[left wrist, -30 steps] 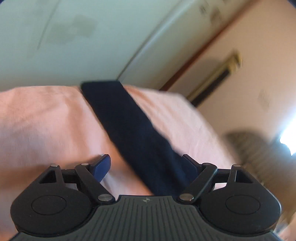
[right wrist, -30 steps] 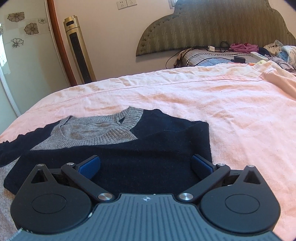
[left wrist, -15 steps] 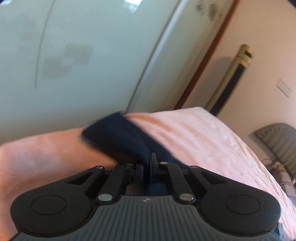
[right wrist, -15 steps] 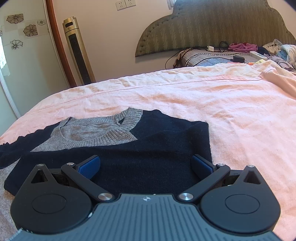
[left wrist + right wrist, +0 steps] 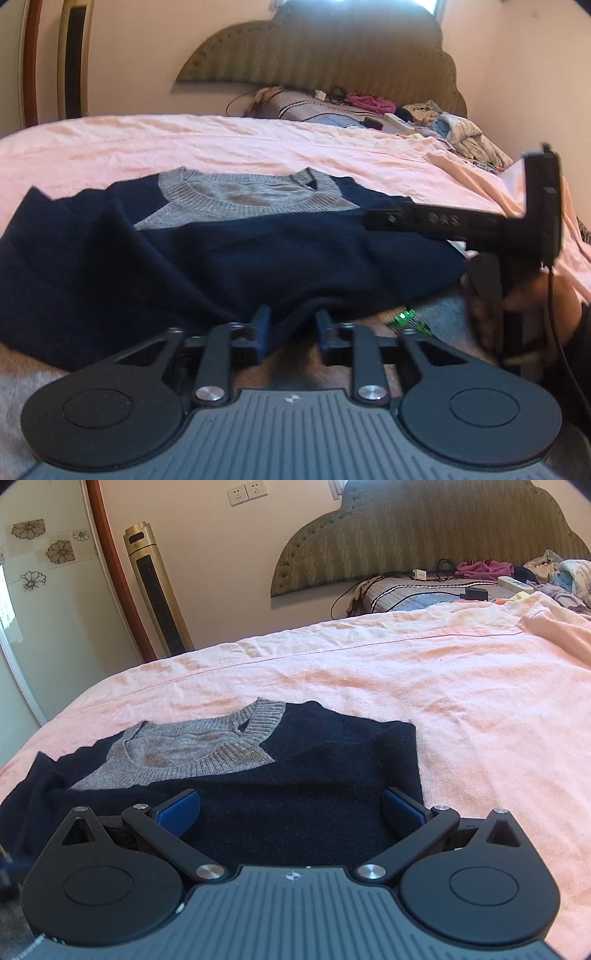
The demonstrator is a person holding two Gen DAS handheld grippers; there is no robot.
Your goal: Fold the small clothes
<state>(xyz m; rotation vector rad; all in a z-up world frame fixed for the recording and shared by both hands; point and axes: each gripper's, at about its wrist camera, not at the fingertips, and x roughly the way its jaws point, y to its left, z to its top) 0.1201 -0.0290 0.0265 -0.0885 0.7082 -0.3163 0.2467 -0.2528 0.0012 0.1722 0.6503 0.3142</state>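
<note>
I see one sweater on one bed. My left gripper (jaws just opening) holds nothing; my right gripper stands wide open.

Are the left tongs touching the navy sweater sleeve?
Cannot tell. In the left wrist view the left tongs, just opening, straddle the sleeve hanging between the blue pads, but blur hides any gap.

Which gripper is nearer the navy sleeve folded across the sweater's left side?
Left. The left gripper sits at the navy sleeve, its jaws having just opened, cloth between them. The right gripper hovers open over the sweater's other side.
</note>
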